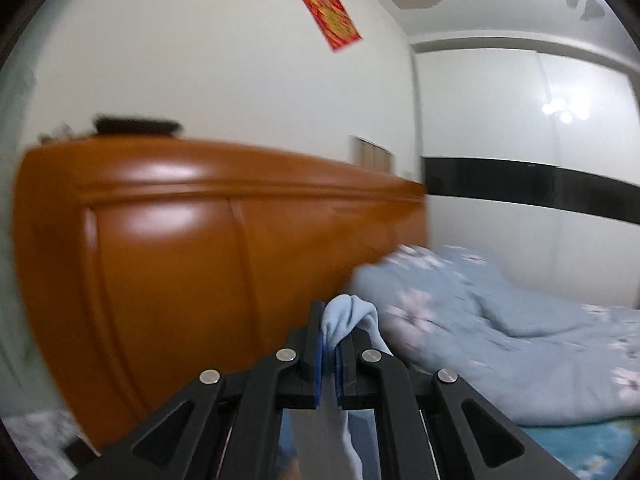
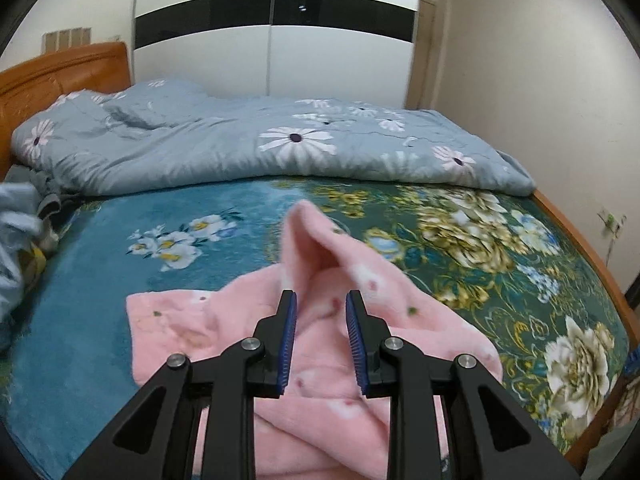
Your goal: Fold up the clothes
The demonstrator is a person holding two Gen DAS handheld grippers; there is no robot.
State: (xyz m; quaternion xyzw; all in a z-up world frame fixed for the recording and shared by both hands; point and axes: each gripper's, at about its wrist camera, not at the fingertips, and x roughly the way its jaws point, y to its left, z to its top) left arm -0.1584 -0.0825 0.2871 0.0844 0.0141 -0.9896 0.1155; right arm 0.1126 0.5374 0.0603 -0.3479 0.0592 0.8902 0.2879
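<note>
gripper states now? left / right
Left gripper: shut on a light blue garment.
Right gripper: jaws apart, pads clamping nothing; pink fleece garment lies below and between them.

A lived-in home bedroom.
Marked as such by a bed (image 2: 100, 280) under a floral blanket, a rumpled daisy-print quilt (image 2: 260, 148) bunched at its far side, a glossy orange wooden headboard (image 1: 200, 260), a white sliding-door wardrobe (image 2: 272, 40) with a black band, and a red paper charm (image 1: 331, 20) stuck on the wall.
</note>
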